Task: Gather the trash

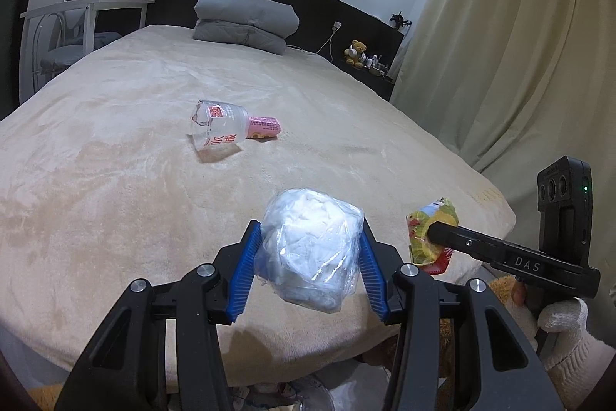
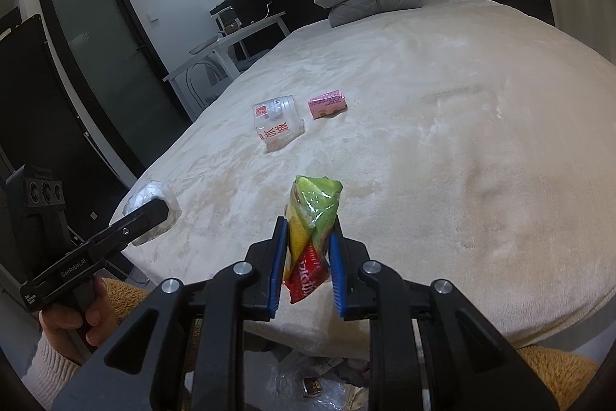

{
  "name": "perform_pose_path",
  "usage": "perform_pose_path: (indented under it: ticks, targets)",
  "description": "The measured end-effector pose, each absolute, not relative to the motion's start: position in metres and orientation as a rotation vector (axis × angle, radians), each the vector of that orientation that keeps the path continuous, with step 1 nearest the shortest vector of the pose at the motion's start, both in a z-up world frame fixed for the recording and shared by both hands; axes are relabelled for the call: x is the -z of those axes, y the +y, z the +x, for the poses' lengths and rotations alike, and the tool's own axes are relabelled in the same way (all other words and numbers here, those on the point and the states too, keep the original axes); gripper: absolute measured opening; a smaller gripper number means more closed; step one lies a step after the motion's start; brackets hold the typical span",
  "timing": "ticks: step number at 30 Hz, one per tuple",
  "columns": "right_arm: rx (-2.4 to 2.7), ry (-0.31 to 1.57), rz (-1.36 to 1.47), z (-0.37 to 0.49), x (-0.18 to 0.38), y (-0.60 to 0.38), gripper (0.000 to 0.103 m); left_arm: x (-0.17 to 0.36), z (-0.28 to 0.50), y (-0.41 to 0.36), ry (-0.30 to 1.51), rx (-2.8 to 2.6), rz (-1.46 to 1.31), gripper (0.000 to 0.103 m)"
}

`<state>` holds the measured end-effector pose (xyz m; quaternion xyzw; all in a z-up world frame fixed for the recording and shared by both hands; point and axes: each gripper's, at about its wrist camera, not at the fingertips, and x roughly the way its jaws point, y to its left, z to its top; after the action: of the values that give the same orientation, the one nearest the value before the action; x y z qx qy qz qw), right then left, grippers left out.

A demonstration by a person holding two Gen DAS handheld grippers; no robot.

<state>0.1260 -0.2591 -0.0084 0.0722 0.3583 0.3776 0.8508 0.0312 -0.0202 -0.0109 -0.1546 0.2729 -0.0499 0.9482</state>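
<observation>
My left gripper [image 1: 310,253] is shut on a crumpled ball of clear plastic and white paper [image 1: 312,245], held above the near edge of the bed. The same wad [image 2: 154,210] shows at the left in the right wrist view. My right gripper [image 2: 308,249] is shut on a green, yellow and red snack wrapper [image 2: 312,226]. That wrapper [image 1: 433,234] appears at the right in the left wrist view. On the beige bed cover [image 1: 115,160] a clear plastic cup [image 1: 217,128] lies on its side next to a pink carton [image 1: 265,128]. The cup [image 2: 277,126] and carton [image 2: 327,104] sit mid-bed.
Folded grey bedding [image 1: 246,22] lies at the head of the bed against a black headboard. A white side table [image 1: 84,10] stands left, curtains [image 1: 500,45] right. A teddy bear [image 1: 356,52] sits on a ledge. Loose wrappers and plastic [image 2: 319,384] lie on the floor below the bed's edge.
</observation>
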Motion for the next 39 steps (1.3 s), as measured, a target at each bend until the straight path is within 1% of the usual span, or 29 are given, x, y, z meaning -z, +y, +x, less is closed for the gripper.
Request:
perform_pose_path:
  ticks: [13,20,39]
  targets:
    - [-0.827,0.764,0.133,0.070,0.019,-0.270,0.022,0.024,-0.015,-0.046,0.578,0.128,-0.311,0.048]
    - [-0.847,0.798,0.130,0.054,0.030,-0.275,0.022,0.038,-0.031,-0.057,0.616,0.134,-0.309,0.048]
    - [-0.857,0.992,0.098,0.047,0.072,-0.272,0.022,0.093,-0.040,-0.068,0.830,0.129,-0.347,0.048]
